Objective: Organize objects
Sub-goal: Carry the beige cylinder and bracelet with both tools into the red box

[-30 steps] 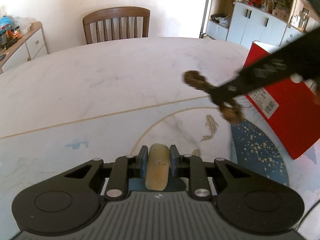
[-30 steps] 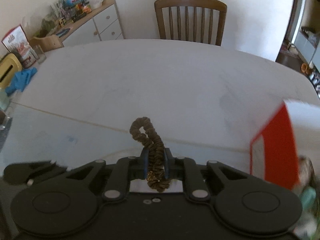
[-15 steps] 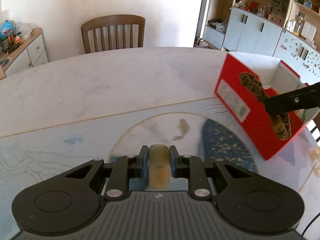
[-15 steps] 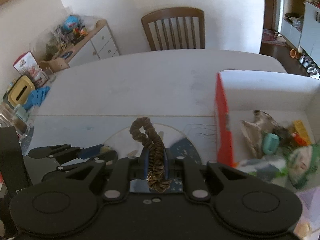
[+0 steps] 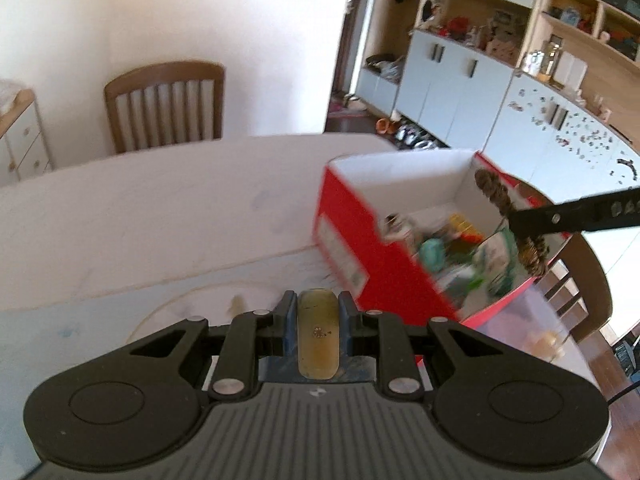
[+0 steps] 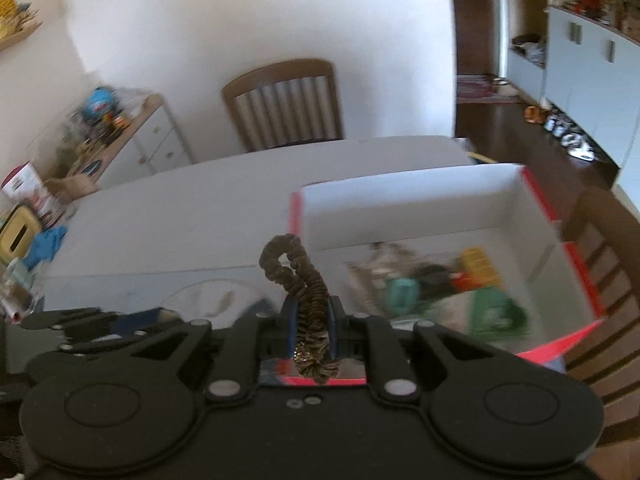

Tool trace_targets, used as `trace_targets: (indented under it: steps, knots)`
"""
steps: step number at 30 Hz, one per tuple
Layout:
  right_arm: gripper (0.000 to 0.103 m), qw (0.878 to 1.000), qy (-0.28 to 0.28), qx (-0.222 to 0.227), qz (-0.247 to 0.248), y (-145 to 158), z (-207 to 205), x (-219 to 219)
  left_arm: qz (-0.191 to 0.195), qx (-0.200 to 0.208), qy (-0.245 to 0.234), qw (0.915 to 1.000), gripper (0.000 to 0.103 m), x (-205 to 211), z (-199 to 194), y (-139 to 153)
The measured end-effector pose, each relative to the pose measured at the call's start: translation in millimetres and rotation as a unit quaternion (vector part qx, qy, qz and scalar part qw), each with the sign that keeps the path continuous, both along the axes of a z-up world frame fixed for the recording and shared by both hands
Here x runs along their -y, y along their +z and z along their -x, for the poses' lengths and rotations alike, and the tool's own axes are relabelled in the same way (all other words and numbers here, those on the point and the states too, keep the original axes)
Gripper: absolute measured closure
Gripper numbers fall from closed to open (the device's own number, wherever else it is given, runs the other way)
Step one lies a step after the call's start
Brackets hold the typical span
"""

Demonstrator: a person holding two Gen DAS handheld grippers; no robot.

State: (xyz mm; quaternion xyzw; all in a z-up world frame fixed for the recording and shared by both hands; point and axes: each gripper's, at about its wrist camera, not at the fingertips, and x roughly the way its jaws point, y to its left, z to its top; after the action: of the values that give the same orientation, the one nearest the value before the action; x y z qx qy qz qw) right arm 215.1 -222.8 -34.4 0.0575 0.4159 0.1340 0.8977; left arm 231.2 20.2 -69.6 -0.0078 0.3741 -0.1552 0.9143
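Observation:
A red cardboard box [image 5: 352, 236] with a white inside stands on the table at the right and holds several small items. In the left wrist view my left gripper [image 5: 319, 308] is shut on a tan oblong object [image 5: 319, 334], just left of the box's near corner. My right gripper [image 6: 311, 312] is shut on a brown ruffled scrunchie [image 6: 302, 276] and hangs over the box's [image 6: 532, 200] near left edge. Seen from the left wrist, the right gripper's dark fingers [image 5: 560, 218] hold the scrunchie [image 5: 494, 190] above the box's right side.
A wooden chair [image 5: 164, 104] stands at the table's far side and another chair [image 6: 600, 248] at the right, beside the box. A cabinet [image 6: 132, 140] with clutter lines the left wall. White cupboards [image 5: 460, 76] fill the far right. The pale table [image 5: 140, 216] stretches left of the box.
Both grippers have risen and swung right toward the red box. The scrunchie went from over the bare table to above the box's opening. Both grips held.

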Motion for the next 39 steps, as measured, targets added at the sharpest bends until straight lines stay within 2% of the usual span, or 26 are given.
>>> trace_targets:
  steps: [5,10,15,23,32,39]
  knots:
    - [0.09,1.0,-0.03,0.003,0.005,-6,-10,42,-0.001,0.017,-0.013,0.9998,0.082,38,-15,18]
    - [0.09,0.999,-0.043,0.0,0.012,-19,-20,71,-0.005,0.018,-0.024,0.9995,0.082,79,-36,23]
    - [0.09,0.999,-0.047,-0.009,0.022,-35,-32,85,-0.011,0.01,-0.035,0.9993,0.082,118,-62,17]
    - [0.09,0.999,-0.031,-0.022,0.039,-59,-60,93,-0.045,-0.007,-0.048,0.9978,0.082,167,-97,-8]
    - [0.09,0.998,-0.007,-0.037,0.059,-80,-94,86,-0.069,-0.044,-0.041,0.9958,0.082,184,-118,-42]
    - [0.087,0.997,0.004,-0.061,0.052,-90,-105,92,-0.068,-0.072,-0.04,0.9943,0.082,180,-123,-59]
